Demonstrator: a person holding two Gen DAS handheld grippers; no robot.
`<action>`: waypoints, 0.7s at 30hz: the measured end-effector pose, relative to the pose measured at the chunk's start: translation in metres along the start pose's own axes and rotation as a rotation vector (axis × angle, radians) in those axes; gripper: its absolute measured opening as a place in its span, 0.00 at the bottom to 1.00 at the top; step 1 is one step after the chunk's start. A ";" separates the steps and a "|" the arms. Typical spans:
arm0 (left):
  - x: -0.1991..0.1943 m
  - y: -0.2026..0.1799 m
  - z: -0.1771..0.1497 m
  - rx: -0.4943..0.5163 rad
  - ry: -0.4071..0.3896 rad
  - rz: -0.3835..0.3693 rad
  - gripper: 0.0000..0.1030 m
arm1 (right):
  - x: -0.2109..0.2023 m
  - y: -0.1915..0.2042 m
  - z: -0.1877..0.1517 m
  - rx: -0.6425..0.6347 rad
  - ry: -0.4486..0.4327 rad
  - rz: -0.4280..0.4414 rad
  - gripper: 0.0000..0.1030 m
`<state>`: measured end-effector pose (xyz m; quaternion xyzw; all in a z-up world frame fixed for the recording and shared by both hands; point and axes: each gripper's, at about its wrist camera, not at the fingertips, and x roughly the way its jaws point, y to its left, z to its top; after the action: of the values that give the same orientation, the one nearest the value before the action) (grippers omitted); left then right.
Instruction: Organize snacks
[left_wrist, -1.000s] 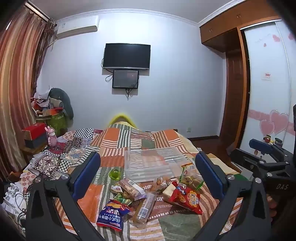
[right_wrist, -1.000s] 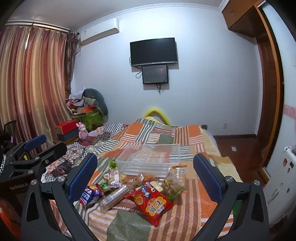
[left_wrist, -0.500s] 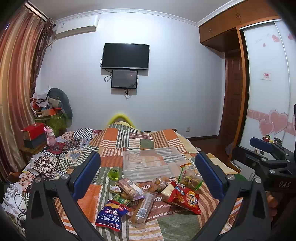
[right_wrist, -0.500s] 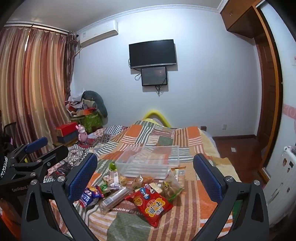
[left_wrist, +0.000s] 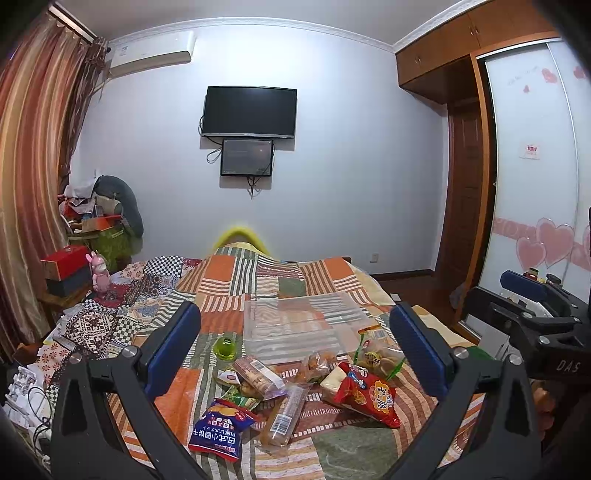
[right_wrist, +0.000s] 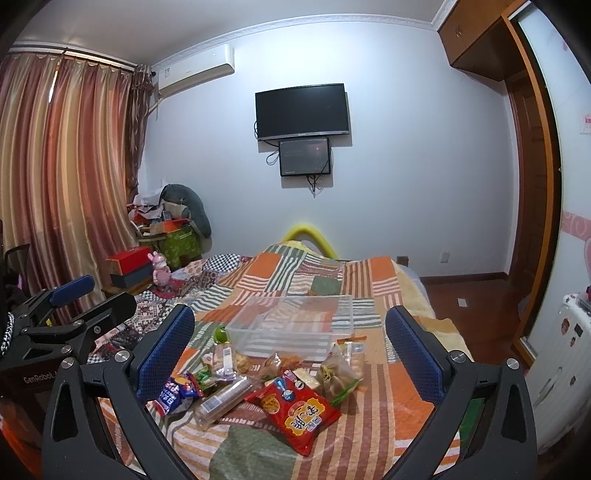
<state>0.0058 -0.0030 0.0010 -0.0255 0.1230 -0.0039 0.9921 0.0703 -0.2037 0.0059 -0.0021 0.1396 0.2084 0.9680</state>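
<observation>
1. Surface: a bed (left_wrist: 266, 284) under a patchwork quilt in orange, green and striped panels carries all the goods.
2. A clear plastic bin (left_wrist: 303, 325) sits mid-bed, nothing seen inside it.
3. Snack packets lie loose on the quilt just in front of the bin: red chip bag (left_wrist: 364, 393), blue packet (left_wrist: 219, 430), clear-wrapped biscuit sleeve (left_wrist: 284, 413), green jelly cup (left_wrist: 226, 347) to the bin's left.
4. Left gripper (left_wrist: 295, 350): fingers spread wide, holding nothing, above the snacks.
5. Right gripper (right_wrist: 290, 354): fingers likewise wide apart, holding nothing.
6. Room: wall-mounted television (right_wrist: 302, 110), air conditioner (right_wrist: 195, 74), striped curtains (right_wrist: 62, 177), wooden wardrobe at right.
</observation>
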 end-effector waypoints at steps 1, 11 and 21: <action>-0.001 0.002 0.000 -0.001 0.000 -0.001 1.00 | 0.000 0.000 0.000 -0.002 -0.001 -0.002 1.00; 0.002 0.002 -0.001 -0.005 0.001 -0.004 1.00 | -0.003 0.004 0.000 -0.013 -0.012 -0.009 1.00; 0.006 0.001 -0.003 -0.012 0.006 -0.009 1.00 | -0.002 0.003 0.000 -0.012 -0.013 -0.008 1.00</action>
<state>0.0111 -0.0018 -0.0032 -0.0320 0.1258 -0.0075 0.9915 0.0671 -0.2024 0.0066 -0.0072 0.1322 0.2056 0.9696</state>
